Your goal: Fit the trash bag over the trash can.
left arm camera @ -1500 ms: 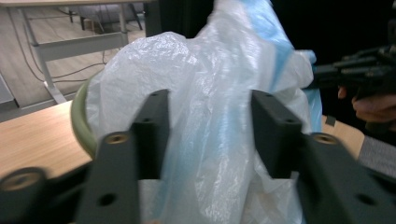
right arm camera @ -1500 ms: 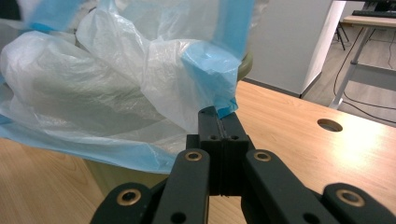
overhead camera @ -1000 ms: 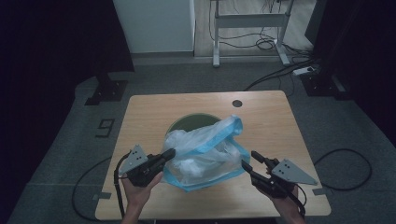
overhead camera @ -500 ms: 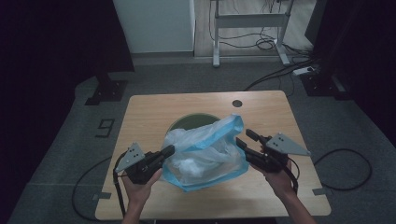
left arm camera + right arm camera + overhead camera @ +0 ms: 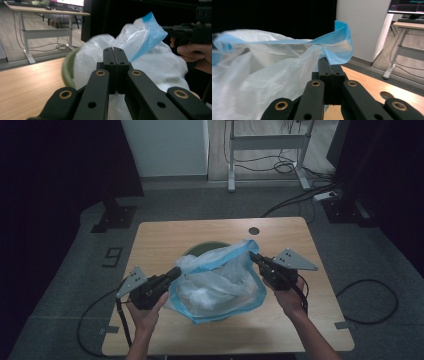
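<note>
A white plastic bag (image 5: 215, 282) with a blue rim lies crumpled over a round green bin (image 5: 199, 251) in the middle of the wooden table (image 5: 160, 240). My left gripper (image 5: 175, 271) is shut on the bag's left edge; in the left gripper view its jaws (image 5: 115, 53) press together against the bag (image 5: 160, 62), beside the bin's green rim (image 5: 67, 71). My right gripper (image 5: 253, 256) has just closed on the blue rim at the bag's right side, lifting it. In the right gripper view the jaws (image 5: 329, 63) pinch that blue fold of the bag (image 5: 262, 75).
A round cable hole (image 5: 254, 230) sits near the table's far edge. Behind the table are a white cabinet (image 5: 165, 145), a metal desk frame (image 5: 265, 150) and cables on the floor (image 5: 370, 300). The other hand and its gripper (image 5: 192, 31) show at the right of the left gripper view.
The right gripper moved up and away from the near table edge to the bag's right rim and shut on it, raising the blue edge. The left gripper stayed put, still shut.
</note>
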Tool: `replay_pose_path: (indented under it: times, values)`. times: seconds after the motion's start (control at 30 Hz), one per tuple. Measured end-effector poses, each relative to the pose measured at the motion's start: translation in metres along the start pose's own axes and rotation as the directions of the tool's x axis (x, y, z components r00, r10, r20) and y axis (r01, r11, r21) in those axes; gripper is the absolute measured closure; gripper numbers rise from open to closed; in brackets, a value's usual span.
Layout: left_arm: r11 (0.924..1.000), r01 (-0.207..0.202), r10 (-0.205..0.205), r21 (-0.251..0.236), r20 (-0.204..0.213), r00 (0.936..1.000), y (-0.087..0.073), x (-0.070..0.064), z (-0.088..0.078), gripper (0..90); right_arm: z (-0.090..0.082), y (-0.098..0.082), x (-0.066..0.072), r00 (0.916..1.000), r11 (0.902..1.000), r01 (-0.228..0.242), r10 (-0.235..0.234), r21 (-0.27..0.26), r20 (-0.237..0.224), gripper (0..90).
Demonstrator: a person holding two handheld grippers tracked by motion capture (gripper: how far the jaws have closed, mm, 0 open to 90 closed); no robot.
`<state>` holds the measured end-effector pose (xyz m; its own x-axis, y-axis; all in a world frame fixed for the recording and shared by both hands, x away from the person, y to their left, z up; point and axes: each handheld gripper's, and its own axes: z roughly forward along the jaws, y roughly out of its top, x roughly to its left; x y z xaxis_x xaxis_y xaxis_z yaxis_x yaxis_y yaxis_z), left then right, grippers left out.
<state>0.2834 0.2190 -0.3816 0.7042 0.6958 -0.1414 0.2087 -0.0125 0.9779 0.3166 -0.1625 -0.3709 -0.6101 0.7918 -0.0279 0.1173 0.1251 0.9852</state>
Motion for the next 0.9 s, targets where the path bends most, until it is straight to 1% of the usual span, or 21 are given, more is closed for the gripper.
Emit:
replay_pose_path:
  times: [0.1, 0.17, 0.23, 0.37, 0.47, 0.57, 0.63, 0.77, 0.83, 0.9]
  values:
    - [0.9999, 0.01, -0.01, -0.009, -0.017, 0.9998, 0.007, 0.009, 0.001, 90.0, 0.004, 0.003, -0.007, 0.9992, 0.9996, 0.023, -0.024, 0.015, 0.032, 89.2]
    - [0.9996, 0.027, -0.027, -0.011, -0.018, 0.9995, 0.009, 0.016, 0.002, 90.0, 0.008, 0.002, -0.013, 0.9979, 0.9991, 0.033, -0.034, 0.028, 0.055, 89.2]
    - [0.9992, 0.039, -0.039, -0.009, -0.026, 0.9989, 0.011, 0.023, 0.004, 90.0, 0.012, 0.0, -0.02, 0.9967, 0.9988, 0.025, -0.028, 0.042, 0.076, 89.2]
    - [0.9977, 0.067, -0.067, -0.003, -0.043, 0.9968, 0.008, 0.036, 0.008, 90.0, 0.023, -0.007, -0.03, 0.9943, 0.9975, 0.011, -0.019, 0.07, 0.105, 89.2]
    - [0.9959, 0.091, -0.091, -0.004, -0.053, 0.9945, 0.005, 0.047, 0.011, 90.0, 0.033, -0.01, -0.036, 0.9934, 0.9966, 0.009, -0.018, 0.082, 0.113, 89.2]
    - [0.993, 0.118, -0.118, -0.009, -0.054, 0.9916, 0.001, 0.057, 0.016, 90.0, 0.043, -0.013, -0.043, 0.9931, 0.9971, -0.011, 0.002, 0.076, 0.117, 89.1]
    - [0.9922, 0.124, -0.124, -0.006, -0.056, 0.9906, -0.001, 0.059, 0.018, 90.0, 0.049, -0.017, -0.046, 0.9929, 0.9969, -0.027, 0.018, 0.074, 0.117, 89.1]
    - [0.9926, 0.121, -0.12, 0.011, -0.067, 0.9905, -0.003, 0.062, 0.022, 90.0, 0.057, -0.022, -0.048, 0.9933, 0.9963, -0.055, 0.048, 0.067, 0.105, 89.1]
    - [0.9913, 0.131, -0.129, 0.013, -0.072, 0.989, -0.003, 0.065, 0.024, 90.0, 0.061, -0.024, -0.049, 0.9931, 0.9958, -0.065, 0.058, 0.065, 0.102, 89.1]
    - [0.9897, 0.141, -0.138, 0.026, -0.08, 0.9871, -0.003, 0.068, 0.027, 90.0, 0.066, -0.026, -0.051, 0.9923, 0.9945, -0.08, 0.073, 0.067, 0.1, 89.1]
